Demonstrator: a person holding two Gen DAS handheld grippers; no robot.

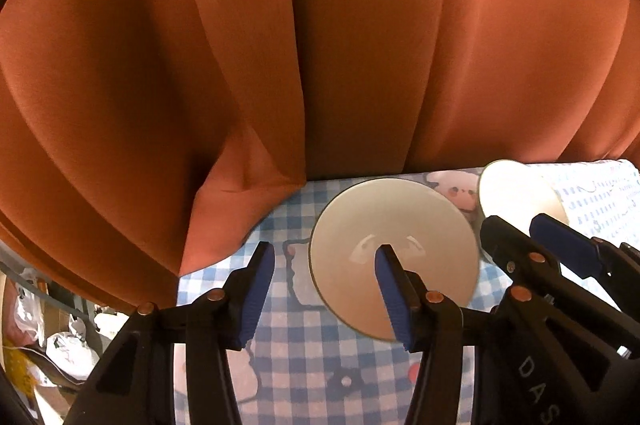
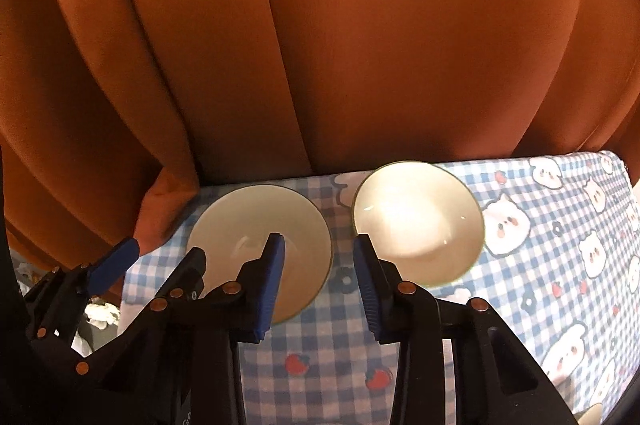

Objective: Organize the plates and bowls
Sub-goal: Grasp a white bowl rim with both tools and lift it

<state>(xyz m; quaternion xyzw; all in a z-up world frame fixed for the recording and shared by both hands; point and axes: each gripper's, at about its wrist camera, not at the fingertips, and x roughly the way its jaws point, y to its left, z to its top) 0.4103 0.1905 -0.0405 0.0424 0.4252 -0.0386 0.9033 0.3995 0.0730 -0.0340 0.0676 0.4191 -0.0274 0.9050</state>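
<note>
Bowls are seen ahead: left bowl [image 1: 394, 257] at the spread, empty left gripper's [image 1: 326, 291] two o'clock; right bowl [image 2: 418, 223] at the spread, empty right gripper's [image 2: 320, 273] one o'clock.

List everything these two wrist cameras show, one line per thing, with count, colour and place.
bowls: 2, pale cream, side by side on the cloth near the curtain; the left bowl sits by the curtain's edge, the right bowl beside it, apart from it.
tablecloth: 1, blue and white check with cartoon animals and strawberries, covering the table.
curtain: 1, rust orange, hanging in folds behind the table.
clutter: several pale bags and bits, blurred, on the floor at lower left.
left gripper: 1, black with blue fingers, open, empty, over the left bowl.
right gripper: 1, same colours, open, empty, over the gap between the bowls.
</note>
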